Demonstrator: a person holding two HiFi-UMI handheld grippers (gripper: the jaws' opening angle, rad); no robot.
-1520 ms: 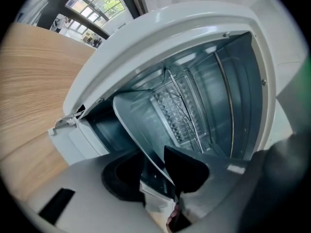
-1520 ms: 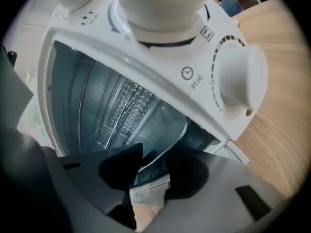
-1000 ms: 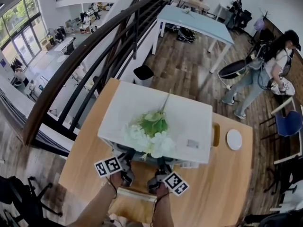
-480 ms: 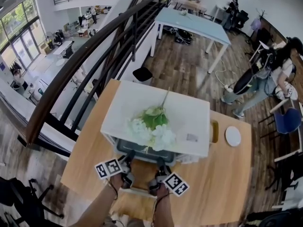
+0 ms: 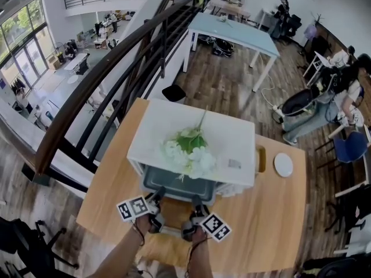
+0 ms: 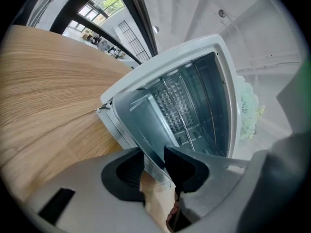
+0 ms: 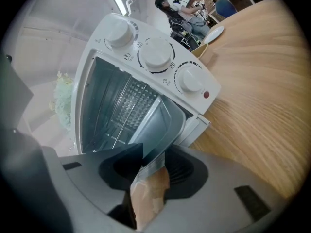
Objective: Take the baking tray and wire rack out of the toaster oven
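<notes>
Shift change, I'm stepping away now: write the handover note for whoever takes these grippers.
Left gripper: fingers shut on the front rim of the baking tray, left side.
Right gripper: fingers shut on the same rim, right side.
Tray: partly out of the open toaster oven.
Wire rack: inside the oven.
Done: tray gripped and partway out.
Left: draw the tray clear, set it down, then take out the rack.

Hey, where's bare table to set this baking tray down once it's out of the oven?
The widest bare wood is front right, nearer than the plate and mug. Another strip runs left of the toaster oven to the table edge. Straight ahead is crowded: open door, baking tray.
</notes>
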